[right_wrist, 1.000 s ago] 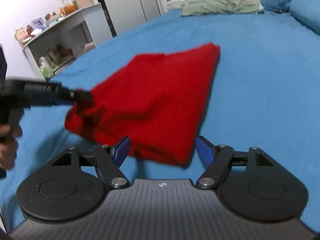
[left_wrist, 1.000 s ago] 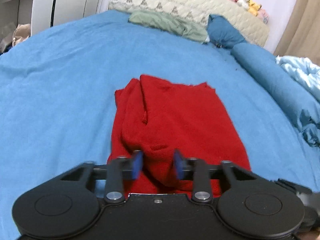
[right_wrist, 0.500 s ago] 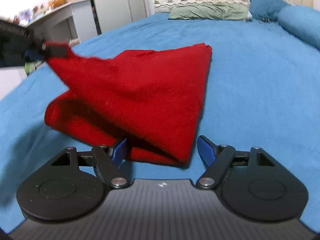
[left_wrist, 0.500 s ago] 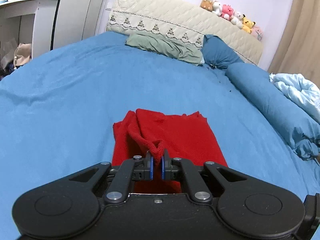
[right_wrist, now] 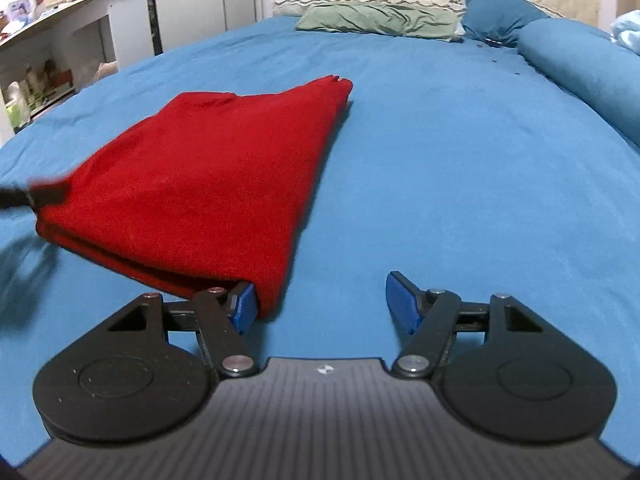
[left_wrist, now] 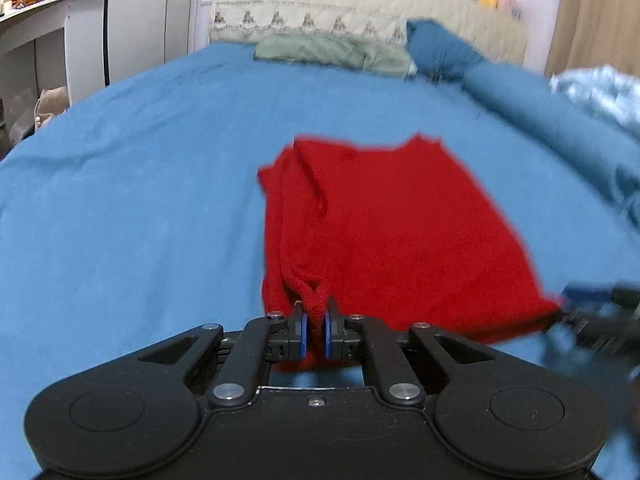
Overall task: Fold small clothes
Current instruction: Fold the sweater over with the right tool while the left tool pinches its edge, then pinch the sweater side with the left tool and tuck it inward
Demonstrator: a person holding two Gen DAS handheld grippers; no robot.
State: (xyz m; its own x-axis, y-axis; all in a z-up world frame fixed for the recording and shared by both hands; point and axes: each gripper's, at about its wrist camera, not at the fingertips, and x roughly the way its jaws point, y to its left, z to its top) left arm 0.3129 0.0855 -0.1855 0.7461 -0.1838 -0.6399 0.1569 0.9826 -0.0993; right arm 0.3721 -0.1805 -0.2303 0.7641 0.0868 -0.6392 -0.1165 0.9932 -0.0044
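A small red knit garment [left_wrist: 384,232] lies partly folded on the blue bed sheet [left_wrist: 120,208]. My left gripper [left_wrist: 314,334] is shut on its near left corner and holds that edge lifted. In the right wrist view the garment [right_wrist: 208,184] stretches from the left gripper at far left to my right gripper [right_wrist: 324,300]. The right gripper is open, with the garment's near right corner resting against its left fingertip [right_wrist: 244,304]. The right gripper also shows blurred at the right edge of the left wrist view [left_wrist: 592,312].
A green pillow [right_wrist: 380,20], a blue pillow [right_wrist: 496,12] and a blue bolster [right_wrist: 584,64] lie at the head of the bed. A light blue blanket [left_wrist: 600,96] is bunched at right. A white shelf unit [right_wrist: 60,48] and wardrobe stand at left.
My left gripper closed on the garment's corner and lifted it. The right gripper stayed open and shifted so the garment's corner now sits by its left finger.
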